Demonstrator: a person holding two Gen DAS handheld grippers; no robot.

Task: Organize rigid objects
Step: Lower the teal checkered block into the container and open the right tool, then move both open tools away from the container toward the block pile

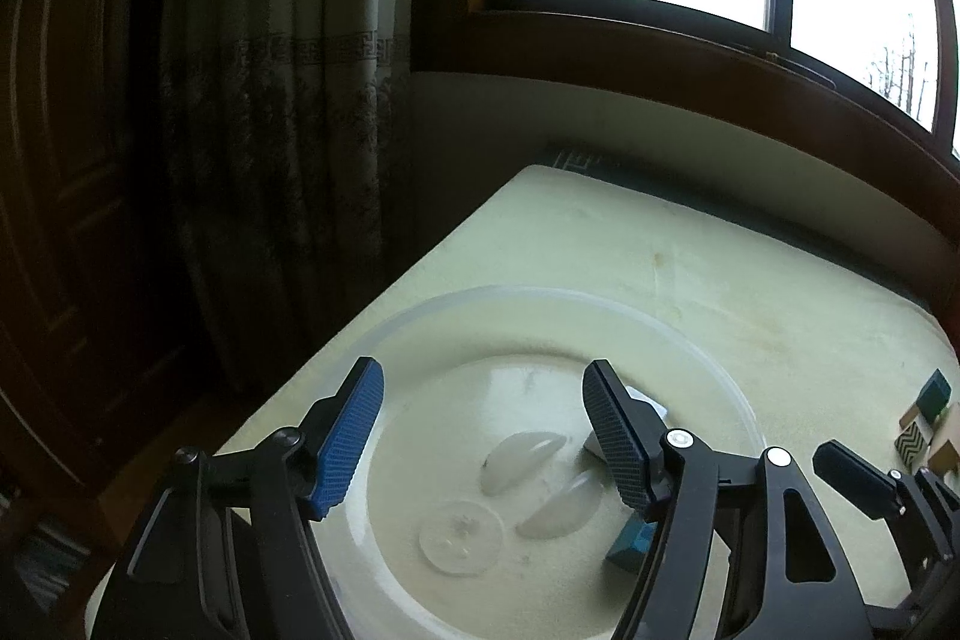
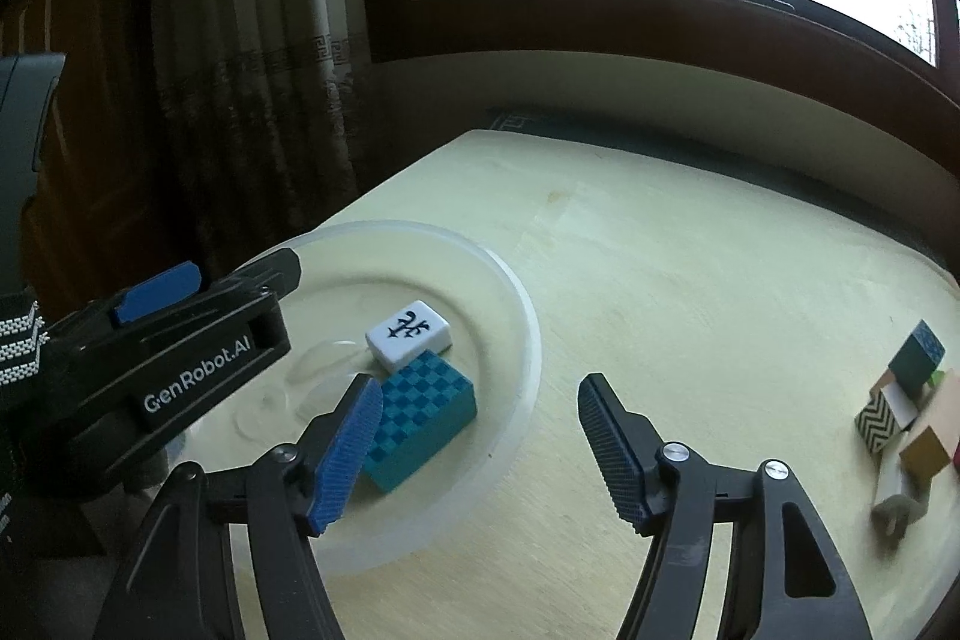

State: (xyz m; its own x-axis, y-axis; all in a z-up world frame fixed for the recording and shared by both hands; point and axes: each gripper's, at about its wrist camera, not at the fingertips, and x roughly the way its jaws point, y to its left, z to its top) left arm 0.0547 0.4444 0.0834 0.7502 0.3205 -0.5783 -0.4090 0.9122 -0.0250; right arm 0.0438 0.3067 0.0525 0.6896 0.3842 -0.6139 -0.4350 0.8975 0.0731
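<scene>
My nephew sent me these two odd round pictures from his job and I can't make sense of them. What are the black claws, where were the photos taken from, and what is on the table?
There is no robot here: a person holds a two-finger tool in each hand, and each tool carries a wide-angle camera looking forward along its fingers. One picture comes from the left gripper, the other from the right gripper. Both stand open and hold nothing. On the pale table sits a clear plastic dish. In it lie a white tile with a dark mark and a teal checkered block, touching each other. The left gripper hangs over the dish; the right one's camera shows it from the side. Toward the table's right edge is a small cluster of patterned blocks, not yet in the dish. Behind are a curtain and a window.
</scene>
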